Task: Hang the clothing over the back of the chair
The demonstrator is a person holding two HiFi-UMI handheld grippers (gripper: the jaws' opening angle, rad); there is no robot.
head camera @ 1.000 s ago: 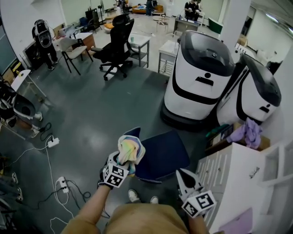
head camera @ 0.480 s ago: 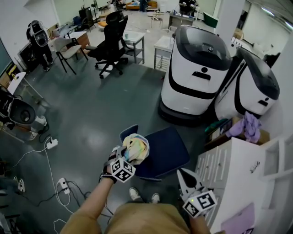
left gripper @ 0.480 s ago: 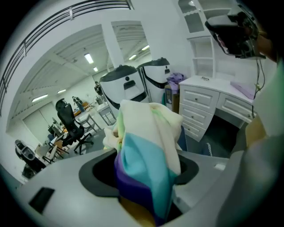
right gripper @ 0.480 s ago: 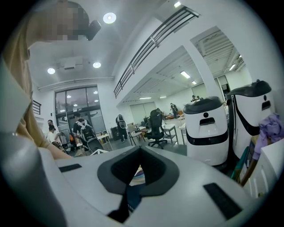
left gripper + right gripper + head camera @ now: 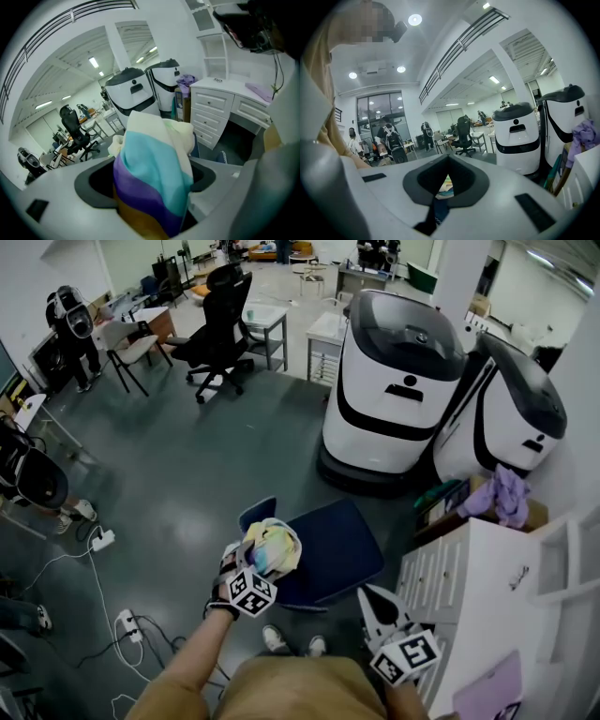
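Two white, dark-topped machines point(image 5: 394, 381) stand well beyond both grippers, and a white drawer unit point(image 5: 459, 582) sits just to the right of the right gripper point(image 5: 370, 601). The navy chair point(image 5: 333, 545) lies below and ahead of the two grippers, between them. The clothing point(image 5: 269, 547) — a bunched piece banded in cream, teal, purple and yellow — sits at the front of the left gripper point(image 5: 246, 570), over the chair's left edge. That gripper's jaws are opening, with the fabric filling the space between them. The right gripper's jaws are pressed together on nothing, near the chair's right corner.
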